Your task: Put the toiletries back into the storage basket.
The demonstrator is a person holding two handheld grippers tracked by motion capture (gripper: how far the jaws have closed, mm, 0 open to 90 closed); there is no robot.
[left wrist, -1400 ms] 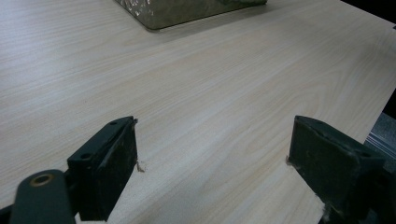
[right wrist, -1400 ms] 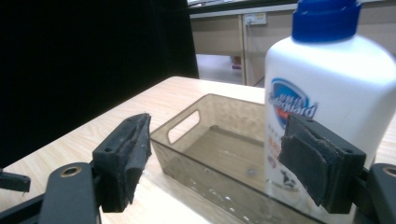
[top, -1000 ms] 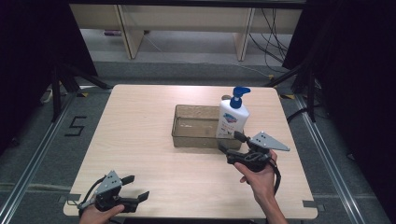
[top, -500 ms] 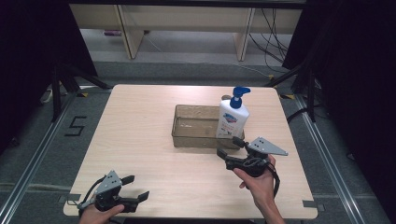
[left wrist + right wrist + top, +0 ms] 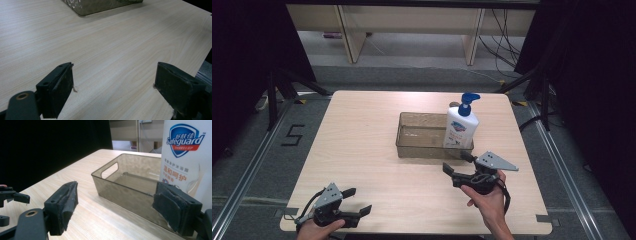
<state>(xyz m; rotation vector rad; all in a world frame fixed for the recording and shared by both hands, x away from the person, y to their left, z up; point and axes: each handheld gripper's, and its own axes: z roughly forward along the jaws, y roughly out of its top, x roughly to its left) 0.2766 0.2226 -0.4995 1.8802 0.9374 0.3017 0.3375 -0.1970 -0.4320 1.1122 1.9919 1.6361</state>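
A white soap bottle [image 5: 460,127] with a blue pump stands upright in the right end of a translucent brown bin [image 5: 412,150] at mid-table. My right gripper [image 5: 455,161] hovers just in front of the bin, apart from the bottle. Its jaws have just been opening and hold nothing. In the right gripper view the bottle [image 5: 186,157] and bin [image 5: 120,187] lie close ahead of the open right gripper [image 5: 115,205]. My left gripper [image 5: 359,200] rests open at the table's near left corner. In its own view the left gripper [image 5: 113,85] has bare tabletop between its jaws.
The wooden table [image 5: 362,150] has bare surface left of the bin and along its front. The bin's corner [image 5: 100,6] shows far ahead in the left gripper view. Dark floor with rails surrounds the table; shelving stands behind it.
My right gripper has drawn back from the bottle toward the table's front edge, and its jaws now stand wider. The bottle stays in the bin. The left gripper has not moved.
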